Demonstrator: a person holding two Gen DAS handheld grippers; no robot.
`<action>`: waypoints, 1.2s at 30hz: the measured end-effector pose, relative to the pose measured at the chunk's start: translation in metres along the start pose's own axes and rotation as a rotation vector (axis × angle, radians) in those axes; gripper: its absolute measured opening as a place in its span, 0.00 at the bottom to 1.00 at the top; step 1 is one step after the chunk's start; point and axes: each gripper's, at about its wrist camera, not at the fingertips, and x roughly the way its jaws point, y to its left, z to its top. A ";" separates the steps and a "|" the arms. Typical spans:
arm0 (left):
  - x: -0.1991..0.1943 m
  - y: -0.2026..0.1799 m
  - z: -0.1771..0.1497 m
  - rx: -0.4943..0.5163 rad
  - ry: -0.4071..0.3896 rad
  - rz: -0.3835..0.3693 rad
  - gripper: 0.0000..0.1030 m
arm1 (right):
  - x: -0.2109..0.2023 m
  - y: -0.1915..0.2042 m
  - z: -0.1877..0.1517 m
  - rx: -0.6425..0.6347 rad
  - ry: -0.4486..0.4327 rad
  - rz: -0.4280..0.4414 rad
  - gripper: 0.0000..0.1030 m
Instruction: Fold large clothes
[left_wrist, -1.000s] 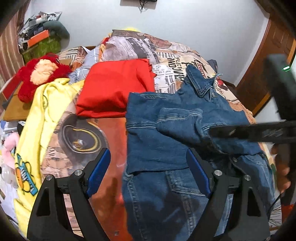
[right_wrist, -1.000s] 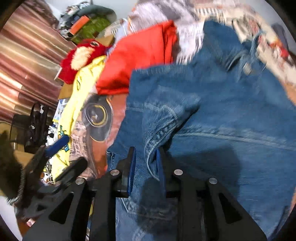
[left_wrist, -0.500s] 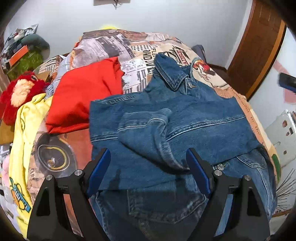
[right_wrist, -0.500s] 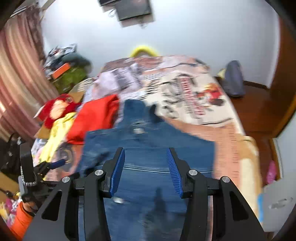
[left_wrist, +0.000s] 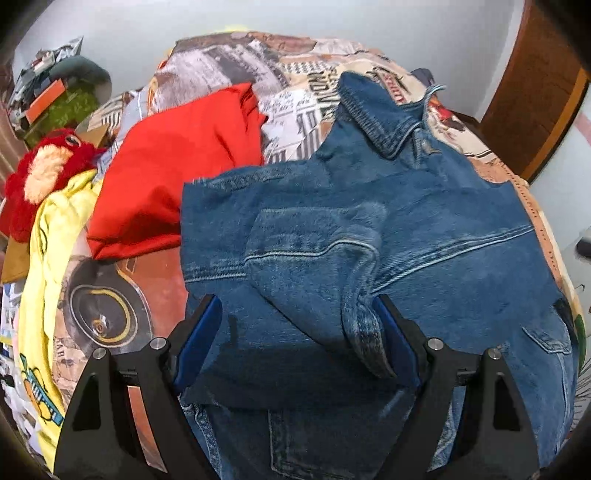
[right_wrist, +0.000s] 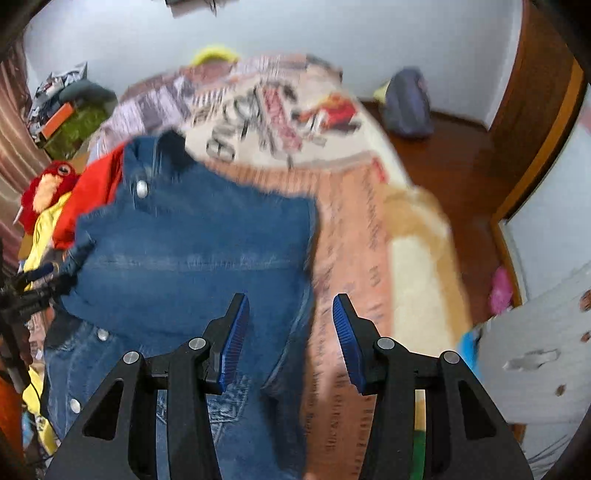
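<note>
Denim jacket (left_wrist: 369, 236) fills centre and right of the left wrist frame, spread on the bed with its collar (left_wrist: 376, 114) toward the upper middle and one sleeve (left_wrist: 314, 280) folded across the body.

Left gripper (left_wrist: 297, 339): blue-padded fingers (left_wrist: 197, 339) spread wide, nothing clamped. They straddle the folded sleeve; its cuff (left_wrist: 365, 343) lies just beside the right-hand pad, contact uncertain. Gripper shadow falls on the denim between the fingers.

Right gripper (right_wrist: 291, 339): fingers (right_wrist: 234, 339) apart, nothing between them. It sits at lower centre of its frame, over the jacket's right edge, where denim meets the printed bedspread (right_wrist: 354, 229). Frame motion-blurred; fine detail unreliable. The jacket occupies centre-left there, a metal snap button (right_wrist: 142, 189) visible near the collar, more snaps along the lower left. The left gripper's tips show at far left of that frame.

Outward, left wrist view:
- folded red garment (left_wrist: 177, 170), upper left of the jacket, touching its edge
- yellow garment (left_wrist: 40, 266) with a cartoon print, down the left margin
- red plush toy (left_wrist: 40, 173), upper left, beside the yellow garment
- clutter of boxes (left_wrist: 55, 96), far upper left
- wooden door (left_wrist: 535, 88), upper right

Right wrist view: grey bag (right_wrist: 408, 103) on the wooden floor, upper right, well apart from the bed.
</note>
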 end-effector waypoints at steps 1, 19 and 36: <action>0.001 0.004 -0.001 -0.012 0.000 -0.008 0.81 | 0.008 -0.001 -0.003 0.006 0.016 0.011 0.42; 0.004 0.080 -0.041 -0.197 0.085 -0.088 0.75 | 0.056 0.002 -0.029 0.069 0.052 0.041 0.69; 0.013 0.114 0.030 -0.180 0.015 -0.062 0.75 | 0.037 -0.022 0.023 0.151 -0.073 0.035 0.69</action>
